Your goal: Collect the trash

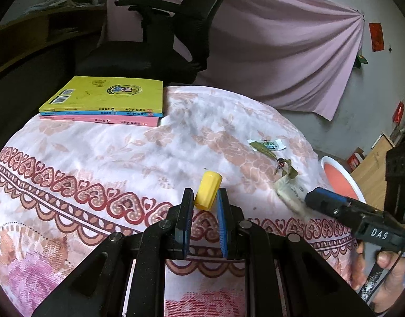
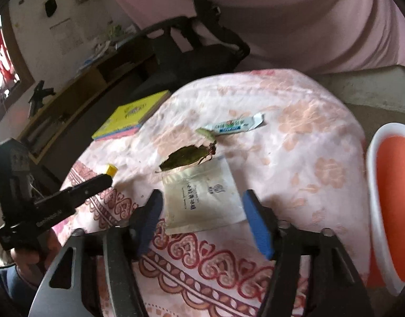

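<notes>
Trash on the table: a yellow cap (image 1: 208, 190), a pale paper packet (image 2: 203, 196), a dry leaf (image 2: 181, 159) and a small blue-and-white wrapper (image 2: 235, 125) all lie on or just above a round table (image 1: 96, 145) under a pink floral cloth.
Left gripper (image 1: 205, 206): nearest the left camera, at 6 o'clock in its view; its two jaws are nearly closed and pinch the yellow cap, which sticks up between the tips.
Right gripper (image 2: 202, 211): at 6 o'clock in the right camera's view; its blue jaws stand wide apart with the paper packet lying flat between them, and the pads do not press on it.
Paper packet: just ahead of the right gripper's tips, flat on the cloth, not held.
Leaf: touching the packet's far edge, toward 12 o'clock.
Wrapper: beyond the leaf, toward 1 o'clock, near the table's far side.
Bin (image 2: 392, 192): a white-rimmed container with an orange inside, off the table edge at 3 o'clock in the right camera's view; whether anything is in it cannot be seen.
Books (image 1: 104, 100): a stack of three, yellow on top, at 10 o'clock on the far table edge; not trash.
Chair (image 1: 160, 39): black office chair behind the table.
Progress: judged early; one piece is in hand, three still lie on the table.
</notes>
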